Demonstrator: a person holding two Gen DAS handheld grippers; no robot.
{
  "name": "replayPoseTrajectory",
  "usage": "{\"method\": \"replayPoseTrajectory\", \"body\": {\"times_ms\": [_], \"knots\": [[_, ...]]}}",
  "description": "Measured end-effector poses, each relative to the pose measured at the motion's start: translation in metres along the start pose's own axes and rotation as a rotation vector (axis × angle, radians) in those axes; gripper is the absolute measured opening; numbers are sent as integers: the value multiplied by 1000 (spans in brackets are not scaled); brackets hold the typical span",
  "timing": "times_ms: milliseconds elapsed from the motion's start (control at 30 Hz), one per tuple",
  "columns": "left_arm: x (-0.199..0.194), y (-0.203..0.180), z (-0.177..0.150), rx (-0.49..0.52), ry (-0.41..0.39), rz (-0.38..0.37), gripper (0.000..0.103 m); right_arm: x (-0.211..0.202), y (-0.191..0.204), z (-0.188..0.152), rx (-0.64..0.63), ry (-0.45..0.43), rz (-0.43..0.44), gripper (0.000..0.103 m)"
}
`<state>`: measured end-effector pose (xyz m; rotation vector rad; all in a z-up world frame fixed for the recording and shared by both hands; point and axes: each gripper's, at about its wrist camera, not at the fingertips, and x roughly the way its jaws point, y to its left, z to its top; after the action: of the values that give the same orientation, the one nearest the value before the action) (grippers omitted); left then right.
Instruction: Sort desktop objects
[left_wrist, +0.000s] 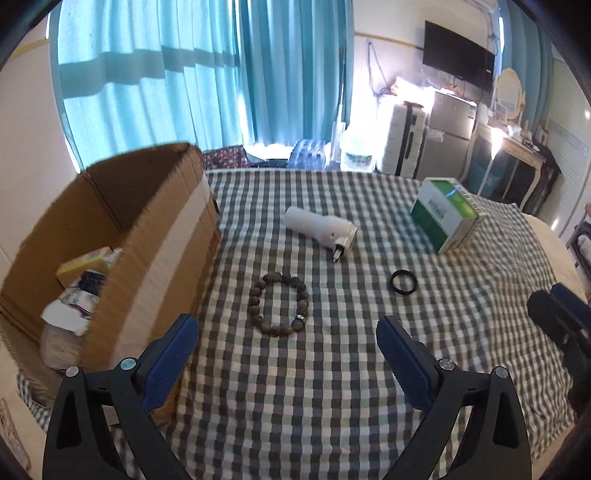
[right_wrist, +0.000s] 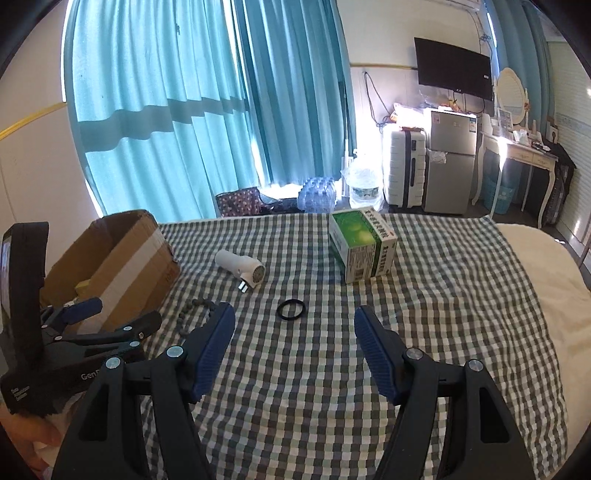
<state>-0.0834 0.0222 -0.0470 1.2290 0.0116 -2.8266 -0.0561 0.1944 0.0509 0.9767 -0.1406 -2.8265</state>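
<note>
On the checked cloth lie a brown bead bracelet (left_wrist: 279, 303), a white plug-in device (left_wrist: 320, 230), a black ring (left_wrist: 403, 283) and a green-and-white box (left_wrist: 445, 216). My left gripper (left_wrist: 286, 332) is open and empty, just short of the bracelet. My right gripper (right_wrist: 294, 323) is open and empty, with the black ring (right_wrist: 291, 309) just beyond its tips. In the right wrist view the white device (right_wrist: 242, 267) and the box (right_wrist: 364, 243) lie farther back, and the bracelet (right_wrist: 195, 308) is partly hidden behind the left finger.
An open cardboard box (left_wrist: 122, 236) with several packets inside stands at the left edge of the table; it also shows in the right wrist view (right_wrist: 118, 258). The left gripper body (right_wrist: 74, 332) shows at left there. Curtains, a suitcase and a fridge stand behind.
</note>
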Motion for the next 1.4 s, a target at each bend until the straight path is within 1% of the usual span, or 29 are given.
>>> {"method": "replayPoseTrajectory", "body": {"times_ms": [233, 300, 433, 567, 633, 700, 733, 767, 800, 833, 867, 900, 967, 1000, 1033, 1067, 1133, 1200, 1300, 1400], "knots": [[67, 1, -4, -23, 43, 3, 100, 78, -5, -7, -5, 78, 21, 67], [83, 3, -4, -31, 44, 24, 100, 101, -7, -10, -4, 102, 32, 67], [114, 10, -5, -63, 79, 26, 100, 140, -5, -18, -20, 151, 27, 67], [136, 16, -10, -87, 104, 33, 100, 174, -4, -23, -32, 185, 22, 67], [140, 15, -10, -86, 89, 31, 100, 186, -2, -21, -39, 180, 12, 67], [143, 12, -9, -65, 87, 44, 97, 192, 1, -19, -47, 168, -7, 68], [142, 11, -10, -58, 80, 48, 91, 195, 2, -18, -47, 168, -17, 68], [140, 9, -10, -51, 73, 53, 82, 197, 4, -18, -49, 171, -30, 67], [138, 7, -11, -41, 65, 58, 75, 198, 6, -19, -57, 171, -51, 61], [135, 6, -10, -30, 59, 61, 56, 198, 7, -19, -66, 170, -75, 54], [133, 4, -10, -20, 55, 62, 33, 198, 7, -20, -69, 171, -88, 37], [132, 2, -8, -10, 56, 63, 25, 196, 6, -20, -62, 174, -90, 18], [129, 0, -7, 4, 59, 65, 22, 194, -1, -20, -37, 188, -69, 6], [127, 1, -7, -2, 60, 61, 22, 190, -5, -20, -27, 194, -52, 6], [124, 3, -7, -8, 63, 56, 18, 186, -8, -20, -22, 195, -44, 6], [122, 4, -7, -11, 66, 52, 11, 180, -10, -19, -22, 191, -46, 6], [116, 5, -5, -13, 68, 42, 11, 165, -14, -18, -23, 182, -52, 6], [108, 7, 0, -24, 69, 17, 11, 148, -23, -15, 1, 177, -39, 6], [85, 14, 4, -43, 51, -30, 11, 122, -31, -9, 35, 167, -27, 6], [64, 18, 7, -33, 34, -55, 11, 94, -31, -7, 44, 156, -22, 6]]}}
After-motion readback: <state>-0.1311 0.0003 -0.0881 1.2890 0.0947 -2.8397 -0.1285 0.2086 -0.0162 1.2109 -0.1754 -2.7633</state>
